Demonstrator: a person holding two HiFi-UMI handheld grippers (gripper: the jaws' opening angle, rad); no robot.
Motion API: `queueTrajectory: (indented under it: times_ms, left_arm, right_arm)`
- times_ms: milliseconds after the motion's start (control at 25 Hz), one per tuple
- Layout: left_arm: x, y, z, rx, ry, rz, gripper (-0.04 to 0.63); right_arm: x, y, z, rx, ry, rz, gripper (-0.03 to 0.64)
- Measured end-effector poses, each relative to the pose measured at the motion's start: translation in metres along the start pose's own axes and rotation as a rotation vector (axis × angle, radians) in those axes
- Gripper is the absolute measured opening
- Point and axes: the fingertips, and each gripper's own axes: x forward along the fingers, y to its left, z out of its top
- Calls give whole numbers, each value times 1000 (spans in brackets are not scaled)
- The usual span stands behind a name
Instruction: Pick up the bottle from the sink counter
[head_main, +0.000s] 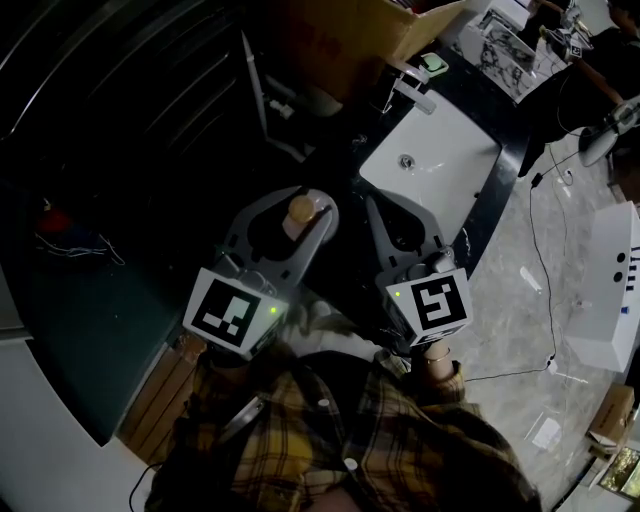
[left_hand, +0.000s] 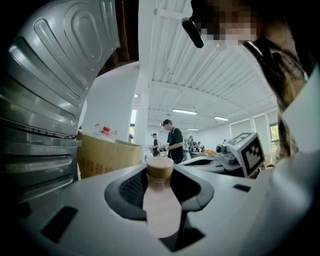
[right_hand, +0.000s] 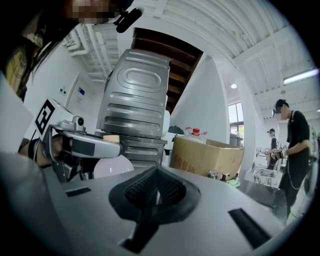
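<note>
Left tool (head_main: 300, 200) clamped on bottle (head_main: 300, 217), cap upward (pick looks done, held clear of sink (head_main: 440, 165)); right tool (head_main: 388, 215) jaws together, empty, idle since unneeded.

Bottle (left_hand: 161, 205) base hidden within left tool (left_hand: 162, 186)

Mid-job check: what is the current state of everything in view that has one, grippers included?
bottle: capped, upright, clamped between the left jaws
left gripper: shut on the bottle
right gripper: jaws together, nothing between them
sink: basin empty
cardboard box: top open
</note>
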Motion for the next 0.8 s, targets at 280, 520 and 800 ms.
queueTrajectory:
  times_ms: [280,520,800]
  left_arm:
    - [-2,1,0,0,-3,5,143]
    - [-1,1,1,1,-2,-1,143]
    - [2,3,2,11,-9,-14,143]
  right_arm:
    - [0,2,0,-10,9,5,15]
    - [1,5,-1,-8,11,15,15]
    - [0,4,-2,-9,8,14,15]
